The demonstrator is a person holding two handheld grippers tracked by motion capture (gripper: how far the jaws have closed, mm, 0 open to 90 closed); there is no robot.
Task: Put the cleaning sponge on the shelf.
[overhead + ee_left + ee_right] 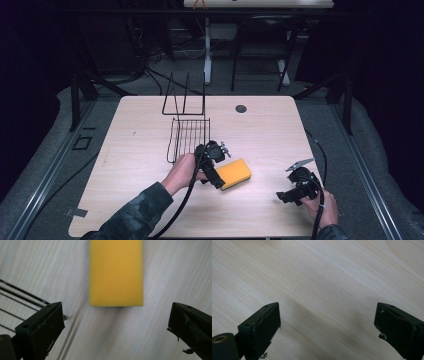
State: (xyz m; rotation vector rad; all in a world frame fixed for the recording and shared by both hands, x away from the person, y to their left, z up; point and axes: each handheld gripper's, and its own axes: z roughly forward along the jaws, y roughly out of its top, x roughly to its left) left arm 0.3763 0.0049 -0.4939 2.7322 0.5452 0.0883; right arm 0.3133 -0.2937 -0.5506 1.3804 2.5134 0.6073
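Right gripper (286, 196): nearest the person, held low at the near right part of the table (150, 200), well apart from everything else. In the right gripper view its jaws stand spread wide over bare wood, with nothing between them.

Left gripper (218, 179): nearer the middle of the table, its tip at the near left end of the sponge. In the left gripper view the jaws are spread wide and hold nothing; the sponge's near end lies just ahead of them, centred in the gap.

Sponge (236, 173): a yellow block with a darker lower layer along its edge, lying flat on the table just right of the rack. It touches only the tabletop, and neither jaw is on it.

Wire rack (189, 136): a black wire dish rack standing just beyond and to the left of the left gripper, with tall prongs rising at its far end. Its wires show at the left edge of the left gripper view. Nothing sits in it.

Hole (241, 108): a small dark round cable port in the tabletop near the far edge.

Progress: early, by the look of it. The left gripper is lined up on the sponge, but the grasp is not yet made. Closing on the sponge, lifting it and carrying it, probably to the rack, all remain.
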